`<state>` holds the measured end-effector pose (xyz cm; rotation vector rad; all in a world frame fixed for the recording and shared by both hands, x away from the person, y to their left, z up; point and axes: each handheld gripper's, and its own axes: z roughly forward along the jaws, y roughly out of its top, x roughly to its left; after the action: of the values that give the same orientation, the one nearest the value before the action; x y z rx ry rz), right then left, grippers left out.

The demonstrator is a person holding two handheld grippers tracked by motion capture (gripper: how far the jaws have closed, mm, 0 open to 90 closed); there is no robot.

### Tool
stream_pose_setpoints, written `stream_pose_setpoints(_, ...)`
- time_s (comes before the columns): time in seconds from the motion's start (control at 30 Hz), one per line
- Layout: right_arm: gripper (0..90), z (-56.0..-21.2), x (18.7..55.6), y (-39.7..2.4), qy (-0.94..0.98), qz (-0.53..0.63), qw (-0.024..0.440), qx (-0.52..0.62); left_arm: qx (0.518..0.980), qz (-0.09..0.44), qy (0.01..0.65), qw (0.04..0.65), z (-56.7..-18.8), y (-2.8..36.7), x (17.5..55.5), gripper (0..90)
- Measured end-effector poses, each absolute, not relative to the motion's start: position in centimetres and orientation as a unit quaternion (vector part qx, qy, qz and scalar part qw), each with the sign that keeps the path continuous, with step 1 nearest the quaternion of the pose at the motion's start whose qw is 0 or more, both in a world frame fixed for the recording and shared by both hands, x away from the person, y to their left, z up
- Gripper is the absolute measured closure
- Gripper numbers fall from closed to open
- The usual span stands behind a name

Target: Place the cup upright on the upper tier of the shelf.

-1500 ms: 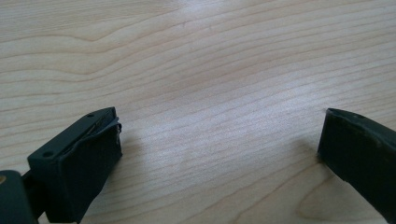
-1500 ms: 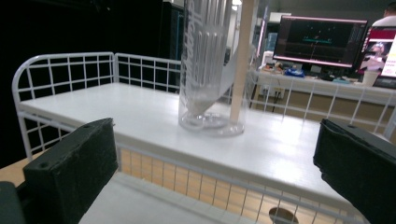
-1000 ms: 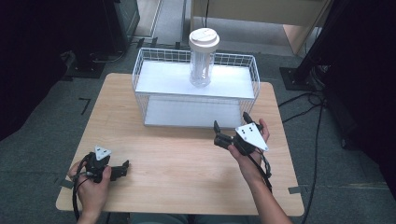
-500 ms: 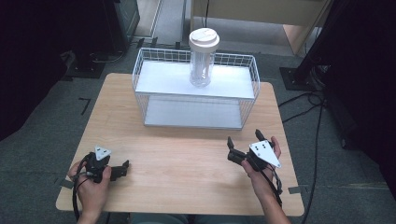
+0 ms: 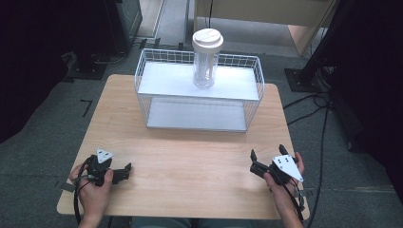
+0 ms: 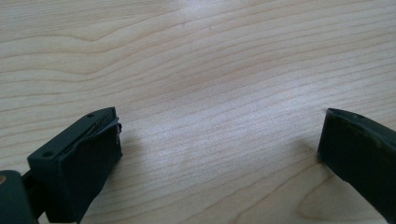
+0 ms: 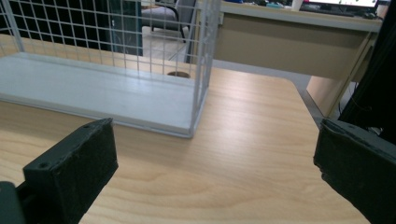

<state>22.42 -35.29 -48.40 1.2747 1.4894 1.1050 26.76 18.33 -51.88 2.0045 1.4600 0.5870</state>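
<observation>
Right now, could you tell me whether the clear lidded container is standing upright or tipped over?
Upright: the container stands on the wire basket's top shelf, lid uppermost.

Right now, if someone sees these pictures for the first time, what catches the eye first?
A tall clear bottle with a cream lid stands upright on the top shelf of a white wire rack at the table's far side. Nearer, the left tool and the right tool sit open on the bare wooden table.
</observation>
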Motion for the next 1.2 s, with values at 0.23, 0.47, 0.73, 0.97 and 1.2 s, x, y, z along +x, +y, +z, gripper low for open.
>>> stream_pose_setpoints(0.23,0.0,-49.2,21.2,-37.5,0.601,0.421,0.435,0.522,0.752,0.22,0.548,0.292,-51.9,18.3,26.8,0.0)
stream_pose_setpoints(0.47,0.0,-49.8,19.9,-39.9,0.597,0.413,0.43,0.537,0.752,0.22,0.548,0.292,-51.9,18.3,26.8,0.0)
stream_pose_setpoints(0.73,0.0,-50.5,19.1,-41.8,0.6,0.416,0.397,0.556,0.752,0.22,0.548,0.292,-51.9,18.3,26.8,0.0)
stream_pose_setpoints(0.97,0.0,-51.2,18.7,-43.0,0.613,0.386,0.367,0.583,0.752,0.22,0.548,0.292,-51.9,18.3,26.8,0.0)
stream_pose_setpoints(1.2,0.0,-52.1,18.7,-43.0,0.664,0.333,0.347,0.572,0.755,0.22,0.544,0.294,-51.9,18.2,27.0,0.0)
